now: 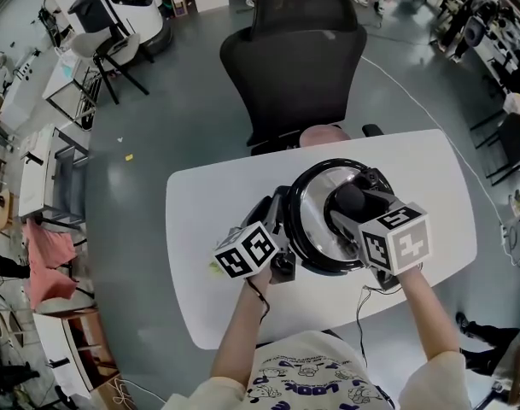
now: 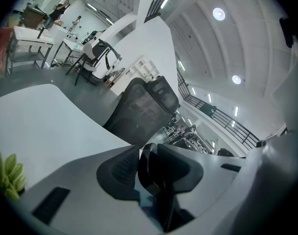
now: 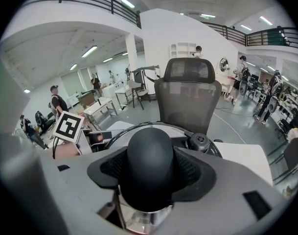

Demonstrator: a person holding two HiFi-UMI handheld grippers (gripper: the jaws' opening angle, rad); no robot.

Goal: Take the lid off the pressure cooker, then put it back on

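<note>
The pressure cooker (image 1: 304,244) stands mid-table with its shiny steel lid (image 1: 315,205) on it. The lid's round black knob (image 1: 349,200) is clamped between the pads of my right gripper (image 1: 352,213), which comes in from the front right. In the right gripper view the knob (image 3: 149,163) fills the gap between the grey jaws of the right gripper (image 3: 149,175), with a black valve (image 3: 199,141) behind it. On the cooker's left side, my left gripper (image 1: 279,229) is shut on the black side handle (image 1: 283,263). In the left gripper view the handle (image 2: 161,173) sits between that gripper's (image 2: 154,182) jaws.
The white table (image 1: 217,314) has rounded corners, and a black office chair (image 1: 294,58) is pushed against its far edge. A small green object (image 2: 7,173) lies on the table left of the left gripper. A thin cable (image 1: 362,301) trails near the front edge.
</note>
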